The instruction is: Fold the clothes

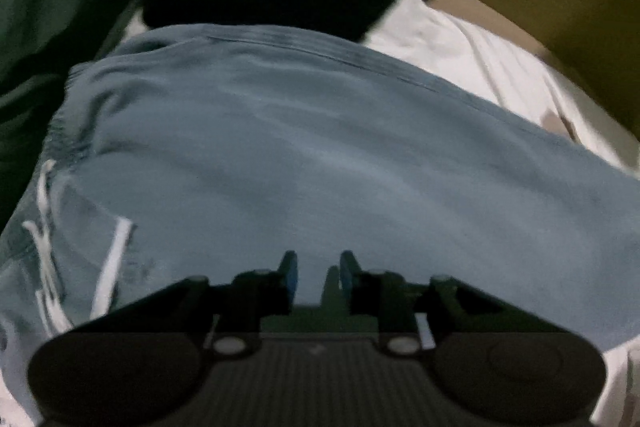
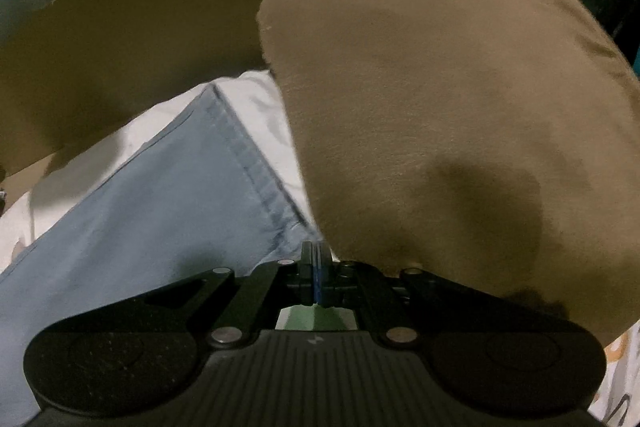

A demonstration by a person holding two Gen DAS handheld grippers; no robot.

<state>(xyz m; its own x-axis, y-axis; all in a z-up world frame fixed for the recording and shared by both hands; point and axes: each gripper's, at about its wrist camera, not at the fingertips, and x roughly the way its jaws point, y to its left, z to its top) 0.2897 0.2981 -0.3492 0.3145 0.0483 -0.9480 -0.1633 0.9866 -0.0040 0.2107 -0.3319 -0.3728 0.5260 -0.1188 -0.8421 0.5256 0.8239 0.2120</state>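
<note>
Under blue garment [image 1: 320, 147], white bedsheet [image 1: 472, 59]

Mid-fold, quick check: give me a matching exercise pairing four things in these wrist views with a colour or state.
Things:
1. shorts
2. drawstring
3. left gripper
4. right gripper

Colour or state:
A. white
B. jaws shut
C. light blue
D. jaws apart, nothing between them

Pairs: 1-C, 2-A, 3-D, 4-B
</note>
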